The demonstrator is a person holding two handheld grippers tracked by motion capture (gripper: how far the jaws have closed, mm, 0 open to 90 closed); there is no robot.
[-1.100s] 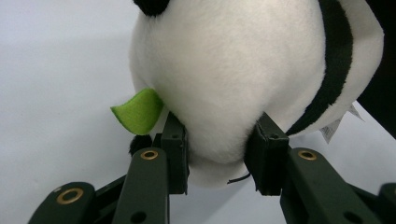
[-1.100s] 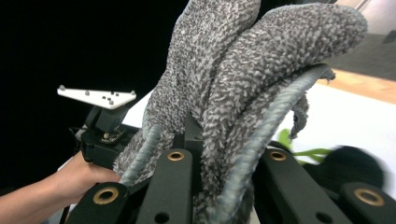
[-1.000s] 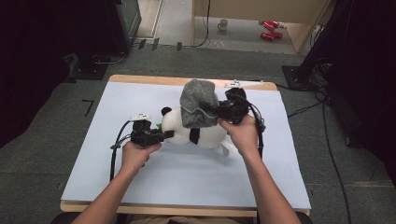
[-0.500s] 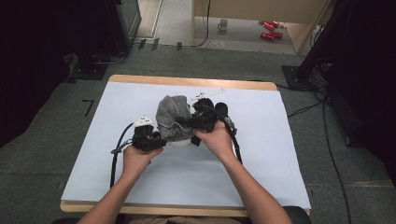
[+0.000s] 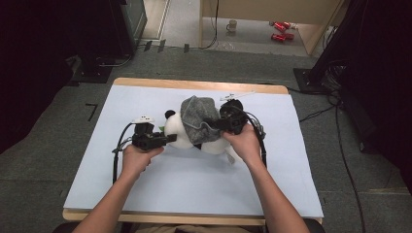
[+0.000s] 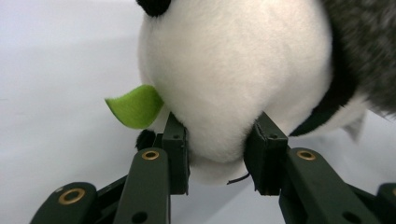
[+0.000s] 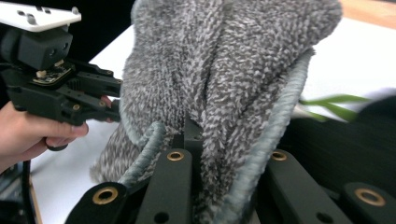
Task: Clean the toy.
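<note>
Now the grey knitted hat point(image 5: 197, 119) lies lower over the toy panda point(image 5: 180, 133) than a moment ago, so the dressing looks nearly done. The right hand-held gripper point(image 5: 219, 123) pinches the hat's rim tight. The left hand-held gripper point(image 5: 171, 138) squeezes the panda's white head, its jaws partly closed on the fur. Both lie mid-way on the pale blue worktop point(image 5: 145, 174), with grey carpet point(image 5: 43, 145) around and a mug point(image 5: 232, 25) far behind.
</note>
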